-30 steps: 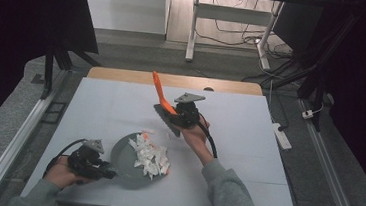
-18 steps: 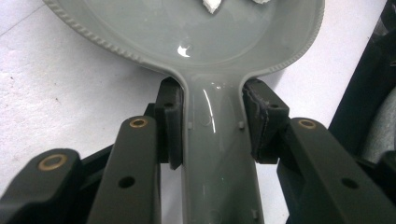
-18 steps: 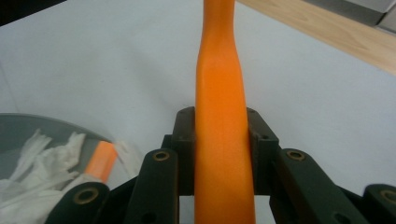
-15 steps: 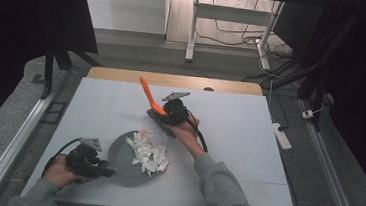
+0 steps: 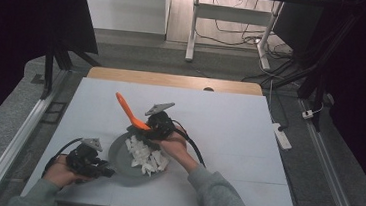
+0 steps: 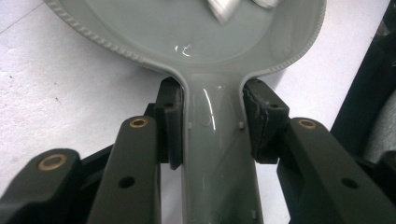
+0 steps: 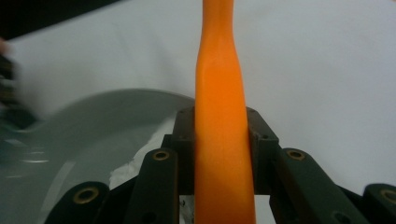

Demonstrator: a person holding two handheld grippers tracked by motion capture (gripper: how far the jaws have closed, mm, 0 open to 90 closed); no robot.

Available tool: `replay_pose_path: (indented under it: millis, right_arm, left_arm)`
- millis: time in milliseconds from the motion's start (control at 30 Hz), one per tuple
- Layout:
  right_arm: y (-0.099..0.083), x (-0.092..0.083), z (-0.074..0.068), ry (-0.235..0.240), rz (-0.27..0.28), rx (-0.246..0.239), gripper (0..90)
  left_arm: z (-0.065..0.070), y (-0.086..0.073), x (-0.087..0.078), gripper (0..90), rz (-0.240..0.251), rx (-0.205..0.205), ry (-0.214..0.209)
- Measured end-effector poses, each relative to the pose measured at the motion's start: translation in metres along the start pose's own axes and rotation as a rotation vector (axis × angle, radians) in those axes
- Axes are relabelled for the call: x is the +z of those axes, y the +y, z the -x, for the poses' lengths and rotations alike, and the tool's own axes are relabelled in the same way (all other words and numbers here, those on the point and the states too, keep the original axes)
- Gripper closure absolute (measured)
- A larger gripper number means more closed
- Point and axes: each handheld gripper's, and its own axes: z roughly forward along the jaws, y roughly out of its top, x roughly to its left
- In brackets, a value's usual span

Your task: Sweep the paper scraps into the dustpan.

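A grey pan [image 5: 116,153] lies on the white table near its front left, with white pieces [image 5: 144,155] heaped in it. My left gripper [image 5: 101,169] is shut on the pan's handle [image 6: 212,144], one jaw pad on each side of it where it meets the bowl [image 6: 187,32]. My right gripper [image 5: 151,128] hovers at the pan's far rim, shut on an orange utensil [image 5: 127,109]. The utensil's free end slants up and away to the left. In the right gripper view, the orange utensil [image 7: 219,116] runs straight up between the pads, with the pan [image 7: 84,135] below left.
The white table top [image 5: 228,132] stretches open to the right and behind the pan. A wooden strip [image 5: 173,80] runs along its far edge. Metal rails [image 5: 14,143] flank both sides, and a power strip [image 5: 279,133] lies on the floor to the right.
My right gripper has carried the orange utensil from the table's far middle toward me and leftward, down to the pan's far rim. The left gripper and the pan stayed put.
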Motion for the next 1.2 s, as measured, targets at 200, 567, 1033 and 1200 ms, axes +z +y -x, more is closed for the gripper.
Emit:
replay_pose_path:
  millis: [200, 567, 1033, 1200]
  right_arm:
    - [0.010, -0.028, 0.004, -0.043, 0.132, 0.009, 69.8]
    - [0.000, -0.029, 0.045, -0.177, 0.087, 0.085, 69.8]
    - [0.002, 0.001, -0.001, 0.021, 0.031, 0.019, 69.8]
    - [0.008, -0.028, -0.011, -0.004, 0.141, -0.019, 69.8]
  left_arm:
    - [0.001, 0.000, 0.000, 61.7, 0.000, 0.000, 0.004]
    - [0.000, 0.000, 0.001, 61.7, -0.004, -0.001, 0.000]
    - [-0.001, 0.000, 0.002, 61.7, -0.003, 0.000, -0.002]
    - [0.000, -0.001, 0.002, 61.7, -0.005, 0.001, 0.000]
